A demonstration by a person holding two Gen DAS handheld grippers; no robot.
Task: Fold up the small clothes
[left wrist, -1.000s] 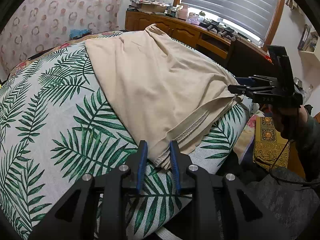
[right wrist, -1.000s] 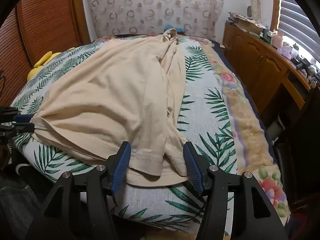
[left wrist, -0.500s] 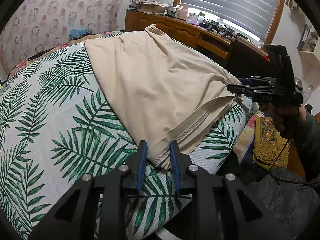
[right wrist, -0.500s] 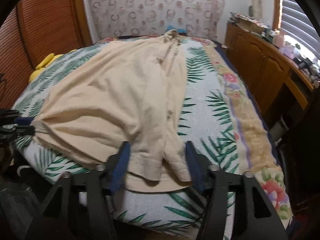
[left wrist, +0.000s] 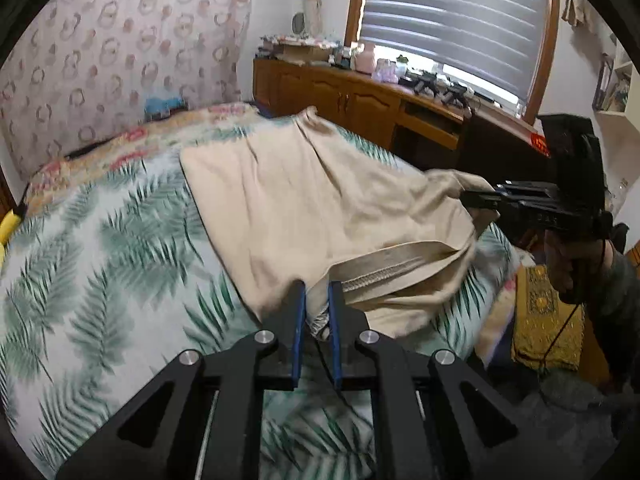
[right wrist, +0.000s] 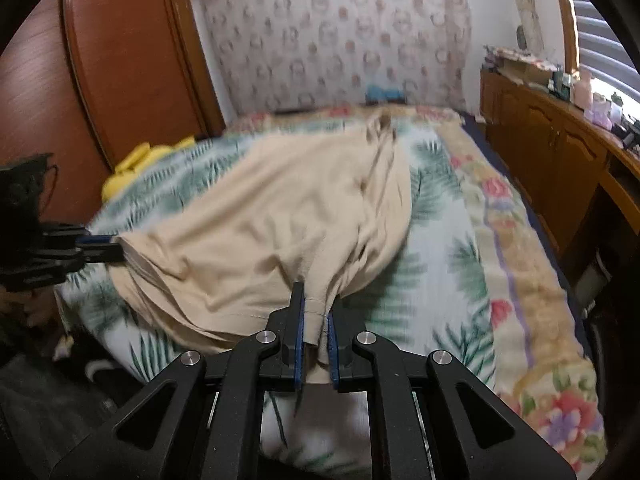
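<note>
A beige shirt [left wrist: 320,208] lies on the palm-leaf bedspread [left wrist: 100,260], its near hem lifted off the bed. My left gripper [left wrist: 318,300] is shut on one hem corner. My right gripper [right wrist: 318,304] is shut on the other hem corner of the beige shirt [right wrist: 280,232]. Each gripper shows in the other's view: the right one [left wrist: 476,198] at the right, the left one [right wrist: 116,250] at the left, both with cloth pinched. The shirt's far end still rests on the bed.
A wooden dresser [left wrist: 360,100] with clutter stands under the window blinds. A wooden wardrobe [right wrist: 100,80] is at the left, a yellow object [right wrist: 136,164] beside it on the bed. A floral blanket edge [right wrist: 520,260] runs along the bed's right side.
My right gripper closed on the hem. Both grippers have risen and lifted the near hem off the bed, pulling it forward over the shirt.
</note>
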